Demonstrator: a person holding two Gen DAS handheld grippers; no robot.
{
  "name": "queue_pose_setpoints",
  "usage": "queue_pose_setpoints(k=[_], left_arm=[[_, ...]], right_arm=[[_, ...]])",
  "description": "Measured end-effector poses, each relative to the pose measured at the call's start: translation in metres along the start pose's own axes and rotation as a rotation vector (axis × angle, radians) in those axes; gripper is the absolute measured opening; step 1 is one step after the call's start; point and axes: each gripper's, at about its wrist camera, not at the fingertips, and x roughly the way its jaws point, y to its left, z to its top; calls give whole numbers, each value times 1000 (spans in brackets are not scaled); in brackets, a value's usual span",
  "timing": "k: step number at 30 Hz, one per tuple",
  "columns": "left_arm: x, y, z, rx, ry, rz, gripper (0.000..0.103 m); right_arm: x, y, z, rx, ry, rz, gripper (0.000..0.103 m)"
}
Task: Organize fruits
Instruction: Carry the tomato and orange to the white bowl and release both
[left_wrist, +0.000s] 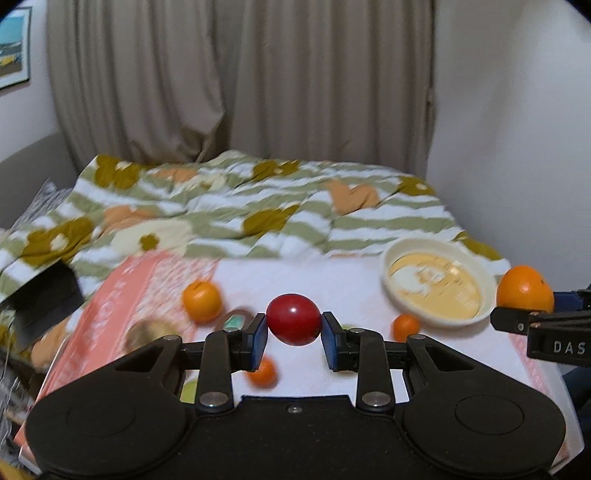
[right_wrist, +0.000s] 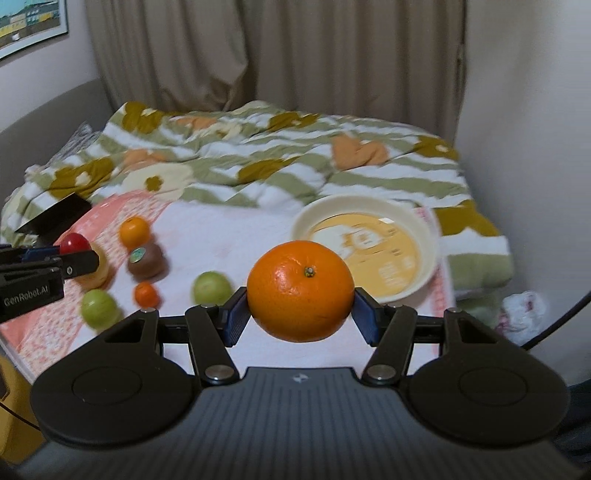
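My left gripper (left_wrist: 294, 334) is shut on a small red fruit (left_wrist: 293, 319) and holds it above the white cloth. My right gripper (right_wrist: 300, 315) is shut on a large orange (right_wrist: 300, 290), just in front of the cream bowl (right_wrist: 424, 236). The bowl (left_wrist: 480, 273) also shows in the left wrist view, with the right gripper and its orange (left_wrist: 524, 288) beside it. On the cloth lie a medium orange (right_wrist: 135, 230), a kiwi (right_wrist: 145, 260), a tiny orange (right_wrist: 146, 294) and two green fruits (right_wrist: 212, 288) (right_wrist: 98, 306).
A pink and white cloth (right_wrist: 229, 229) covers the work surface. A flowered quilt (right_wrist: 258, 162) lies behind it, with curtains and walls beyond. A black object (right_wrist: 55, 218) sits at the far left edge. A crumpled bag (right_wrist: 524, 310) lies low at the right.
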Motion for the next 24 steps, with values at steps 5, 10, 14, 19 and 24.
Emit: queue_pose_setpoints(k=[5, 10, 14, 19, 24], left_arm=[[22, -28, 32, 38, -25, -44, 35], [59, -53, 58, 83, -12, -98, 35], [95, -77, 75, 149, 8, -146, 35], [146, -102, 92, 224, 55, -221, 35], [198, -123, 100, 308, 106, -271, 35]], right_arm=[[7, -37, 16, 34, -6, -47, 75], [27, -64, 34, 69, -6, -89, 75], [47, -83, 50, 90, -1, -114, 75], [79, -98, 67, 120, 18, -144, 75], [111, -111, 79, 143, 40, -170, 75]])
